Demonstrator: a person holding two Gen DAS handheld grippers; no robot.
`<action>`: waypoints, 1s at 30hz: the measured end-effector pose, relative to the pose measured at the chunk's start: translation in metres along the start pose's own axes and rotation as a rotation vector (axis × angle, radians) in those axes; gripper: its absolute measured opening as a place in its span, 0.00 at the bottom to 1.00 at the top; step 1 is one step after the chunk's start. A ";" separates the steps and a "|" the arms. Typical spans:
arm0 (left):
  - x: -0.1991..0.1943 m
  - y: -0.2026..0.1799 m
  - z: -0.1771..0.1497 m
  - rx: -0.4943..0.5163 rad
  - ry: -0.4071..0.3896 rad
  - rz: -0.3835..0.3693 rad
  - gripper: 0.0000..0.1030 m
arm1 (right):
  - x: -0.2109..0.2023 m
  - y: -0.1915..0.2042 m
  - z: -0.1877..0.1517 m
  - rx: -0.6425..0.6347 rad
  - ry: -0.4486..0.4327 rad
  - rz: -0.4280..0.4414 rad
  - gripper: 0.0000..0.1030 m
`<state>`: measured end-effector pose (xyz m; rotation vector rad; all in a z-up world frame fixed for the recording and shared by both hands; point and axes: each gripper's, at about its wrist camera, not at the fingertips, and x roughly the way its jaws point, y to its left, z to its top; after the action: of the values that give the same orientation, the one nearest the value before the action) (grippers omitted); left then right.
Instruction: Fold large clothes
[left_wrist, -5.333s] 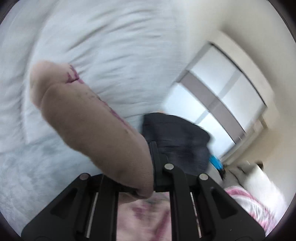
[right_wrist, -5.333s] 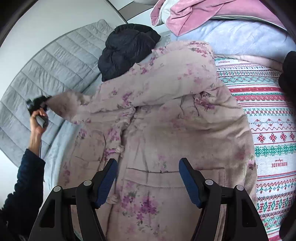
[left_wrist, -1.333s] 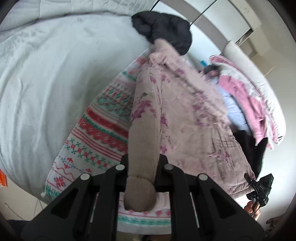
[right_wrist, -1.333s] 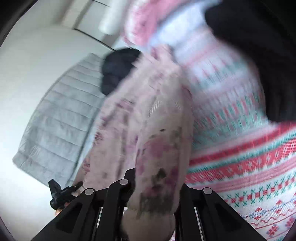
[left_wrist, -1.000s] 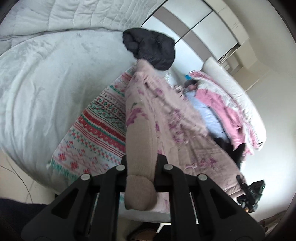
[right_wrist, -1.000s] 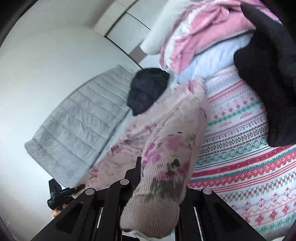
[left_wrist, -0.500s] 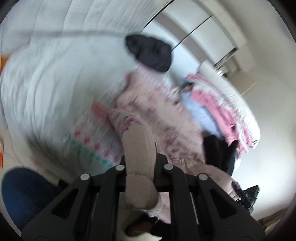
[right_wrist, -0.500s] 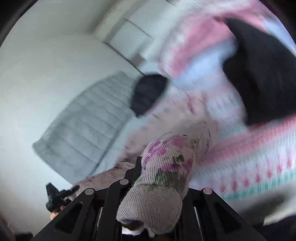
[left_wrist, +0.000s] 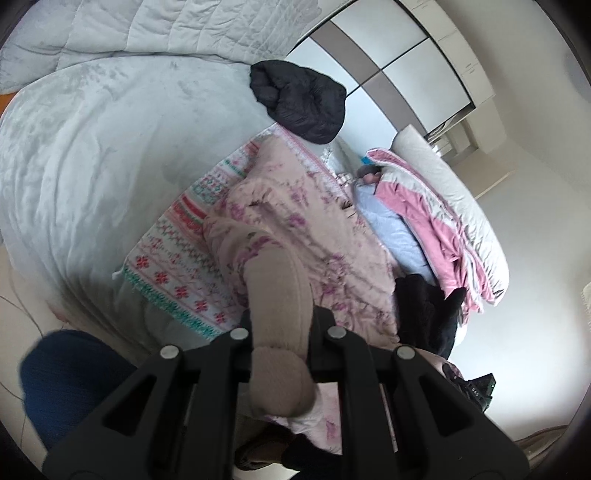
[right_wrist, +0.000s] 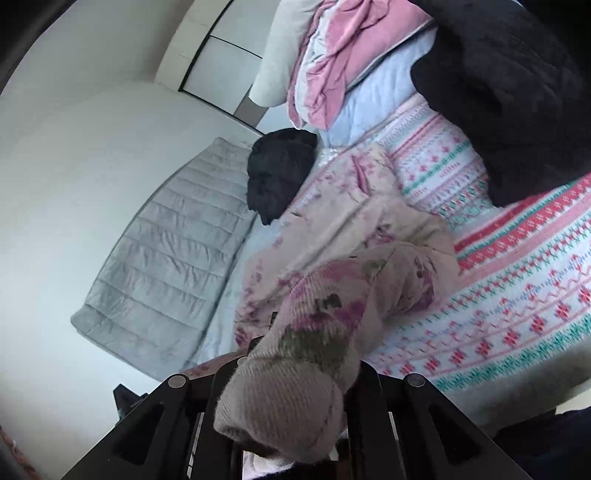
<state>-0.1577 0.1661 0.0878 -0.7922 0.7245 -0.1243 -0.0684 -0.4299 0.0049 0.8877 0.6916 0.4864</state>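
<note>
A pink floral robe (left_wrist: 295, 221) lies along a patterned knit blanket (left_wrist: 173, 258) on the bed. My left gripper (left_wrist: 280, 325) is shut on the ribbed beige cuff (left_wrist: 277, 295) of one sleeve, which bends back toward the robe's body. In the right wrist view my right gripper (right_wrist: 295, 362) is shut on the other sleeve's cuff (right_wrist: 284, 398), and the robe (right_wrist: 343, 206) runs away from it. The cuffs hide both grippers' fingertips. The right gripper (left_wrist: 476, 387) shows small at the left view's lower right.
A black puffy jacket (left_wrist: 299, 103) lies beyond the robe's far end. A pink and white garment (left_wrist: 436, 218) and a black fleece (left_wrist: 424, 317) lie to the right. A grey quilt (left_wrist: 92, 147) covers the bed's left. A person's blue-clad limb (left_wrist: 74, 380) is at lower left.
Both grippers have drawn back toward the bed's near edge with the cuffs. The sleeves, stretched straight before, now bend and bunch. The blue-clad limb has come into the left view.
</note>
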 end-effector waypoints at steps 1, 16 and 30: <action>-0.001 -0.002 0.003 -0.001 -0.006 -0.005 0.12 | 0.002 0.002 0.004 0.001 -0.007 0.006 0.12; 0.058 -0.057 0.123 -0.116 -0.113 -0.050 0.12 | 0.069 0.056 0.128 0.000 -0.099 0.042 0.12; 0.341 -0.028 0.273 -0.344 0.060 0.258 0.27 | 0.263 -0.043 0.304 0.216 0.008 -0.213 0.23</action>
<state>0.2775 0.1881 0.0511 -1.0164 0.9122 0.2159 0.3359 -0.4462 0.0139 1.0015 0.8472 0.2280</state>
